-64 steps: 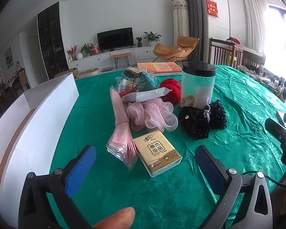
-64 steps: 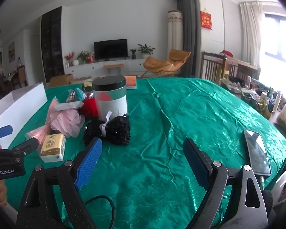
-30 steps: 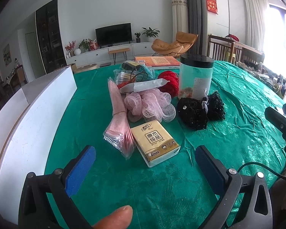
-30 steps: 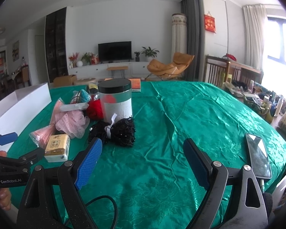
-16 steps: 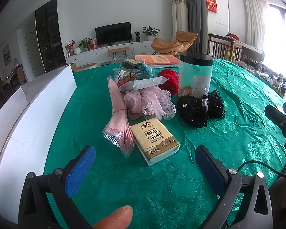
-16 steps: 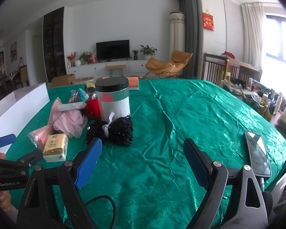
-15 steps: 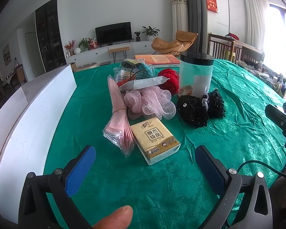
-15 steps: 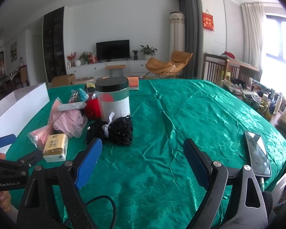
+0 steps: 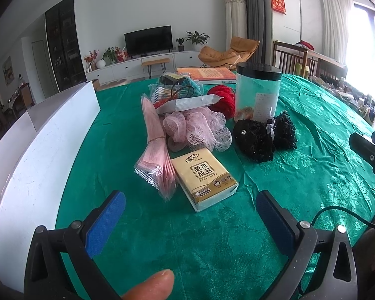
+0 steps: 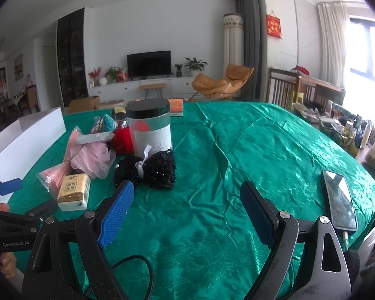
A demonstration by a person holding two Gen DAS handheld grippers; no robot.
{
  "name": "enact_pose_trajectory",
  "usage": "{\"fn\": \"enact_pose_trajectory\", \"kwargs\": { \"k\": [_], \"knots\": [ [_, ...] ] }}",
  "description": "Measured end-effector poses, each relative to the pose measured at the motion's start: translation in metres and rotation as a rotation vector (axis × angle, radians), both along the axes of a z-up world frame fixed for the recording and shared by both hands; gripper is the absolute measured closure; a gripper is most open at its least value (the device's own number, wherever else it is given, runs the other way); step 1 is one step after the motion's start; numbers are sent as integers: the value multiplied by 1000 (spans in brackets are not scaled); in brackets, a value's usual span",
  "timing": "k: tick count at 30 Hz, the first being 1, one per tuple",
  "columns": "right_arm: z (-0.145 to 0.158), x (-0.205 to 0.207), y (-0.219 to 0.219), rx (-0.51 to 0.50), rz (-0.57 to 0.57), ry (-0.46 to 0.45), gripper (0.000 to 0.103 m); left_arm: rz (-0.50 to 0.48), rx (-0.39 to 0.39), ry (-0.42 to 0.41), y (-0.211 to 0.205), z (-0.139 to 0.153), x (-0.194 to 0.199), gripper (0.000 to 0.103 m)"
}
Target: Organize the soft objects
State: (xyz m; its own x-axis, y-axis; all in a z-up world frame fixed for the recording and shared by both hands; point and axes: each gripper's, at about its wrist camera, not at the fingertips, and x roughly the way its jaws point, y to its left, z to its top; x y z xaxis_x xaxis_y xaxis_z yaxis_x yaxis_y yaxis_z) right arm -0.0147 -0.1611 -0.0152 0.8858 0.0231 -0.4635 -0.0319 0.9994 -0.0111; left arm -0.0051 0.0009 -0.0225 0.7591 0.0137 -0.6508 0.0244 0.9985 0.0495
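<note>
Hovering: both grippers hang over a green-clothed desk [image 9: 162,250], nothing yet picked up.
Box: white box [image 9: 37,150] stands along the desk's left edge, well apart from the pile; judged the likely bin for the soft things.
Left gripper: left gripper [image 9: 190,212] is spread wide and empty, aimed at the tissue pack [image 9: 205,175] just ahead of it.
Pink packets: banded pink packets [image 9: 155,147] lie touching the tissue pack's left side.
Pouf: pink mesh pouf [image 9: 197,130] sits behind the tissue pack, a silver pouch [image 9: 190,103] resting across its top.
Yarn: red yarn [image 9: 222,97] lies behind the pouf, against the jar [image 9: 257,92].
Black lace: black lace bundle [image 10: 150,170] sits at the jar's foot, nearest the right gripper.
Right gripper: right gripper [image 10: 187,212] is likewise wide open and empty, over bare cloth.
Phone: phone [image 10: 340,200] lies near the desk's right edge, plugged in.
Risk: closing on the tissue pack may snag the packets beside it; pulling the pouf or yarn could drag the pouch or knock the upright jar; soft mesh may slip from a shallow pinch; slick cloth may bunch under a low approach.
</note>
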Motion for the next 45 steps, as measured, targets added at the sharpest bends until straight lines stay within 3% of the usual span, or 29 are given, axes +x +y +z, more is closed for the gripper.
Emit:
{"fn": "enact_pose_trajectory", "kwargs": {
  "k": [27,45],
  "knots": [
    [-4,3,2,4,19,17,14,2,11,28,0,-10,2,0],
    [-5,3,5,0,29,28,14,20,17,102,8,-32,8,0]
  ]
}}
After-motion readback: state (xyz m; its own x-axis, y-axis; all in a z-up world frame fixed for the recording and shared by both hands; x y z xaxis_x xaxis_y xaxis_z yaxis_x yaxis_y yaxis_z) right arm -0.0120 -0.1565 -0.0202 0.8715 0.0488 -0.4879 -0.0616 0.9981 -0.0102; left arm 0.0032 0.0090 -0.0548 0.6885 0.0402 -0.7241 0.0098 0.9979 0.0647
